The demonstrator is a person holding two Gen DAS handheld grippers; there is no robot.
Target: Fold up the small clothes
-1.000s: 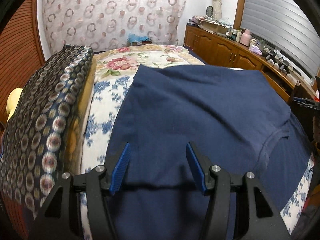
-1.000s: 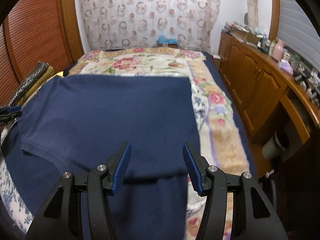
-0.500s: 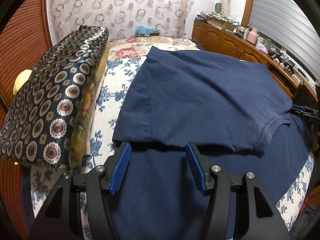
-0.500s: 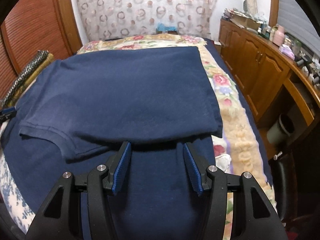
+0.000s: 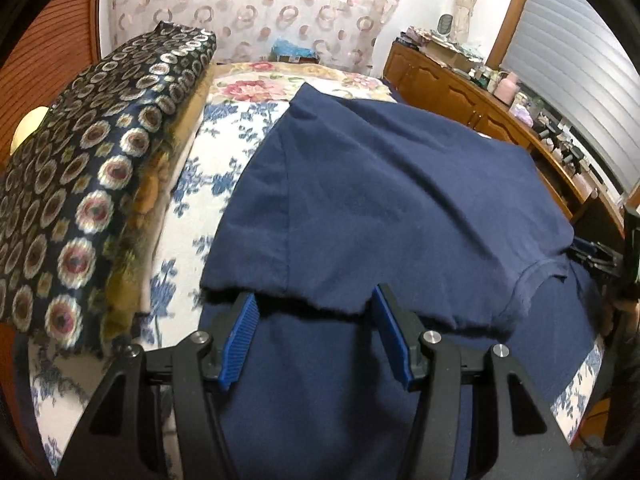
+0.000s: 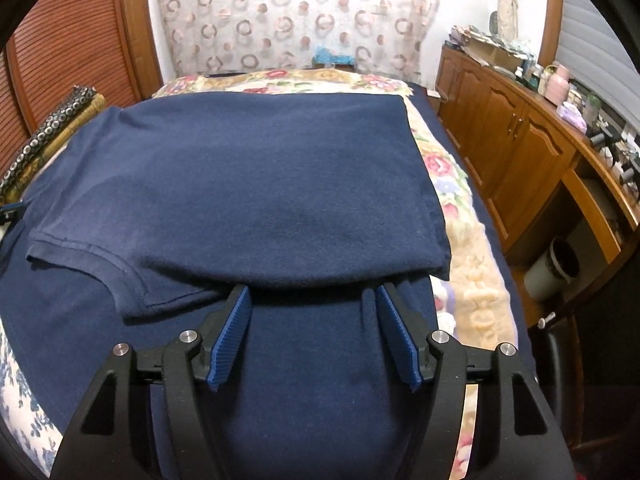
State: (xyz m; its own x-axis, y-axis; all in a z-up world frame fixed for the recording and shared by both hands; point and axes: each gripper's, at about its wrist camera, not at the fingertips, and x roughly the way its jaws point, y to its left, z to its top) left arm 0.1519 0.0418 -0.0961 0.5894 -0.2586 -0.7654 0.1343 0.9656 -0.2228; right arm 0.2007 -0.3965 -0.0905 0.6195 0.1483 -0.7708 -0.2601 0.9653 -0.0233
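Soft dark blue shirt (image 6: 256, 184) lay folded over on flowery bed (image 5: 224, 184), left hand-held gripper (image 5: 314, 334) apart and empty, right hand-held gripper (image 6: 314, 334) opening, gripping nothing, ridged blue pads (image 6: 230, 340).

A patterned cushion (image 5: 92, 168) lies on the floral bedspread (image 5: 240, 120), beside wooden cabinets (image 6: 516, 152) and a ring-patterned curtain (image 6: 296, 20).

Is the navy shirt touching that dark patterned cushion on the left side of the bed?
Apart. In the left wrist view a strip of blue-flowered sheet lies bare between the navy shirt and the patterned cushion.
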